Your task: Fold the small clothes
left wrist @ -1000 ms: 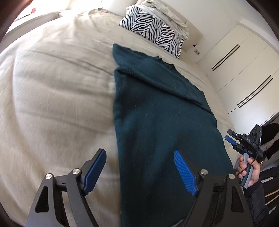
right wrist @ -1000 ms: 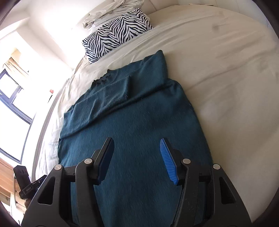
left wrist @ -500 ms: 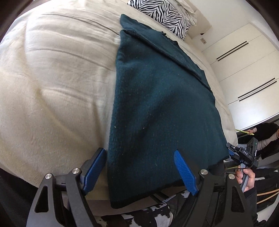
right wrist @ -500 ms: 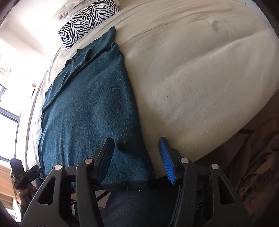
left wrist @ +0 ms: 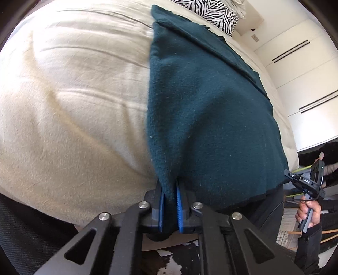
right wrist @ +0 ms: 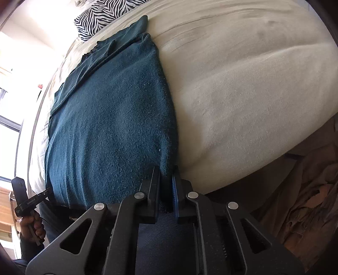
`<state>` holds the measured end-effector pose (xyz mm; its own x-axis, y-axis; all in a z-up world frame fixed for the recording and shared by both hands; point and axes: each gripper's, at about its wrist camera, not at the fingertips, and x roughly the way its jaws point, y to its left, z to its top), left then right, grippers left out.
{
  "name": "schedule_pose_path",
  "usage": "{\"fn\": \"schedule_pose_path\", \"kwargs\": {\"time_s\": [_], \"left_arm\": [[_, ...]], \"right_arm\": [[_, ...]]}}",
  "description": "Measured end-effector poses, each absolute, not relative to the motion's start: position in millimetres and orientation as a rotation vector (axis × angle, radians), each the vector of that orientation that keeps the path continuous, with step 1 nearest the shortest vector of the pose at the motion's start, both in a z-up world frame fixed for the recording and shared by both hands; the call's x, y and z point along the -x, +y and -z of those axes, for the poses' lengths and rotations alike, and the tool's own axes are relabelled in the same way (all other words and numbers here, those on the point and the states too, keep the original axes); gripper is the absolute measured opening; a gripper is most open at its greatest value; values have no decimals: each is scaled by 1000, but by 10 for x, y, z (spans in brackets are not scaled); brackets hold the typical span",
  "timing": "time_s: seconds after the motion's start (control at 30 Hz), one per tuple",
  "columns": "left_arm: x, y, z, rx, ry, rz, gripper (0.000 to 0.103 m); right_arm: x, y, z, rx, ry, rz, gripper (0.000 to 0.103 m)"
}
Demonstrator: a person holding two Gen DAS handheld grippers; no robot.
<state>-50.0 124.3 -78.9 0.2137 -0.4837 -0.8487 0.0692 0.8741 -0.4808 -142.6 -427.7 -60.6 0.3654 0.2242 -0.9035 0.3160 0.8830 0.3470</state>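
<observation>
A dark teal knitted garment lies lengthwise on the cream bed, its near hem at the bed's front edge. My left gripper is shut on the garment's near left corner, a pinch of teal cloth standing between the blue pads. My right gripper is shut on the near right corner of the same garment. Each view shows the other gripper held in a hand: the right one at the far right, the left one at the lower left.
The cream bedspread spreads wide on both sides of the garment. A zebra-print pillow lies at the head of the bed. White wardrobe doors stand to the right, a bright window to the left. Crumpled brown cloth lies beside the bed.
Both grippers came back toward the bed's near edge and tipped downward, then closed on the garment's near corners. Their jaws stood apart in the earlier frames.
</observation>
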Motion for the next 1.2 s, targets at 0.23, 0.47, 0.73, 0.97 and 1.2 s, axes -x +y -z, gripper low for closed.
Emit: {"fn": "schedule_pose_path", "kwargs": {"time_s": [0.23, 0.47, 0.73, 0.97, 1.2], "left_arm": [[617, 981, 527, 146, 1237, 350, 8], [617, 925, 350, 96, 1199, 348, 8], [541, 934, 175, 150, 1158, 389, 8], [293, 1022, -92, 219, 1114, 410, 8], [70, 1131, -133, 365, 1198, 504, 8]], "right_arm": [[1440, -4210, 401, -526, 1164, 42, 7], [1334, -4082, 89, -566, 1098, -33, 7], [953, -3968, -230, -618, 1010, -120, 7], [422, -3957, -446, -656, 935, -176, 7], [111, -3949, -601, -703, 899, -233, 7]]}}
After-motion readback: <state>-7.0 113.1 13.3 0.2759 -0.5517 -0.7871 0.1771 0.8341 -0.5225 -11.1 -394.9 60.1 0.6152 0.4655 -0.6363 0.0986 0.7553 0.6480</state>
